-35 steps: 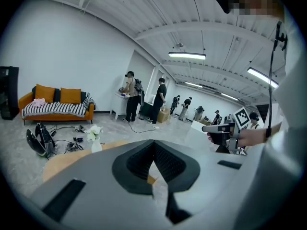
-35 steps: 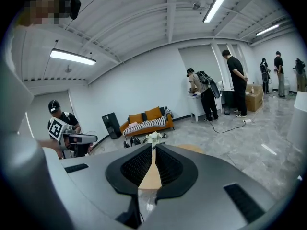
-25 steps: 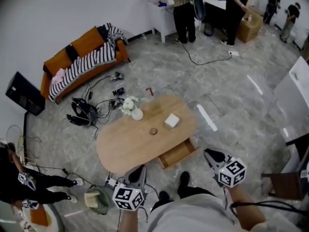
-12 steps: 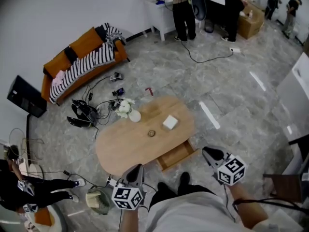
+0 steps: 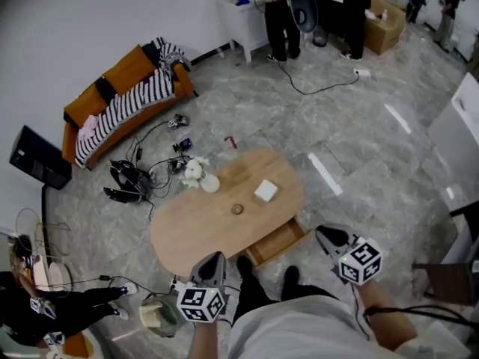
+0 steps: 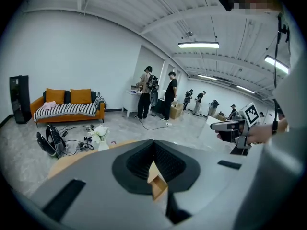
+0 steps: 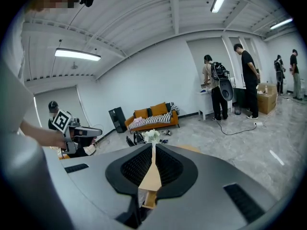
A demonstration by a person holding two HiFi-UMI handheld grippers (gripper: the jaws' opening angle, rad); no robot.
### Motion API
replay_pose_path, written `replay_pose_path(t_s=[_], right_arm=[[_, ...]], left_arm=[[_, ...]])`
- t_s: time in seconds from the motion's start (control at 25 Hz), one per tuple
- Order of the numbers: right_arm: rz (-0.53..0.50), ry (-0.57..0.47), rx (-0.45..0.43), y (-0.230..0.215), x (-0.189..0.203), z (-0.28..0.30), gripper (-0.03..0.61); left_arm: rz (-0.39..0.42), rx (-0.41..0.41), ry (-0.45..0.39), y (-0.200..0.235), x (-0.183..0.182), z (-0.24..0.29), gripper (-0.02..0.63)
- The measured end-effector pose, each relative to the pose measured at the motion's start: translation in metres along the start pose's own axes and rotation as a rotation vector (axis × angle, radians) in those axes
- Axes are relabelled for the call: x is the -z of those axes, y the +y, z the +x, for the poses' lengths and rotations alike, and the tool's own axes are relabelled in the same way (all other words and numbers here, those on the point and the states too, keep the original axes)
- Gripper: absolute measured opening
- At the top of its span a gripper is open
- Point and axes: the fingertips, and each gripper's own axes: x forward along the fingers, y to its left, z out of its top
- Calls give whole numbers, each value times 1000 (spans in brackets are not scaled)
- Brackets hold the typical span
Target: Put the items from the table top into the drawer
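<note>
box (image 5: 266, 191), white and square, sits toward the right end of the tabletop (image 5: 187, 238). the small ring (image 5: 237, 209) lies near the middle, and the vase (image 5: 210, 182) of white flowers stands at the far edge. since a second ago a shoe (image 5: 244, 264) has stepped up to the near edge beside the open drawer (image 5: 278, 239). no item has moved, so this looks like the approach. left gripper (image 5: 215, 259) and right gripper (image 5: 327, 235) hover short of that edge, both jaws closed tight on nothing.
</note>
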Motion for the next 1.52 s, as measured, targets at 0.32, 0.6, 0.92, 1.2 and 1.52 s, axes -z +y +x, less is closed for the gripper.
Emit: replay_pose_path(t_s=[0.32,0.6,0.92,1.2,1.52], right_arm=[[49,-11,90,-4,-5,22,44],[90,14,156,-4,5,43,44],[127,62,180,3,28,67,44],[176,91,190,13,56,87,44],[198,111,223,9,83,96,44]], left_arm=[[50,65,11,32,-17,20,2],[67,139,56,52,-7,46,1],[88,192,121,69,16,82,2],[146,224,181,85,38,107,2],[176,250,219,93,61,133,2]])
